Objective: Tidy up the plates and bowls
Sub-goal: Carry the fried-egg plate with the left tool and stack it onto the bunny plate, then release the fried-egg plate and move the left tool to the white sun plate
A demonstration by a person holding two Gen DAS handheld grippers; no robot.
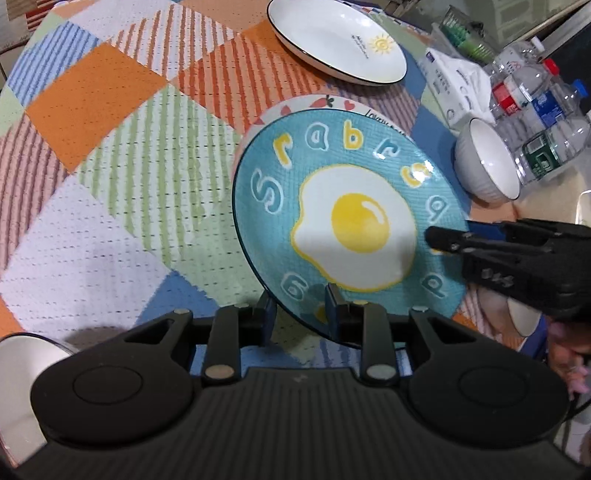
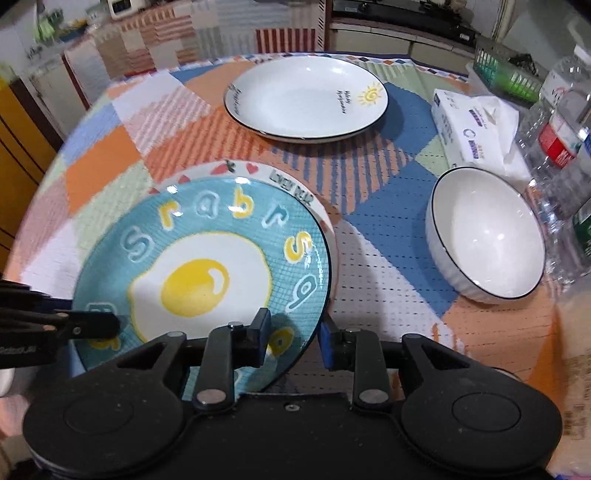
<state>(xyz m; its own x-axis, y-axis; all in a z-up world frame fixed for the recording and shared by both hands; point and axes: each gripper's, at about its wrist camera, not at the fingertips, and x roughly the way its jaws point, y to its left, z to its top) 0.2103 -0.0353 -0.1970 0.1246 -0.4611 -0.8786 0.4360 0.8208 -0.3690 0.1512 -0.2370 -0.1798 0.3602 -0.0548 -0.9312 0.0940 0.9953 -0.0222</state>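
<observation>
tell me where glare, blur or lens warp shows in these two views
Left wrist view: white glare streaks on the blue egg plate rim near its upper right letters; the checked tablecloth bows under fisheye warp. Right wrist view: soft glare inside the white bowl, and cabinets and bottles smear toward the frame edges.

1. A home dining corner: a round counter (image 2: 369, 206) under a patchwork cloth in orange, blue, green and white.
2. Household tableware sits on it: a white dark-rimmed plate with a sun drawing (image 2: 306, 99) and a white ribbed ceramic bowl (image 2: 484, 240).
3. A soft white tissue pack (image 2: 476, 129) and clear plastic water bottles (image 2: 561, 147) stand beside them.
4. Cupboard fronts (image 2: 413, 33) line the background.
</observation>
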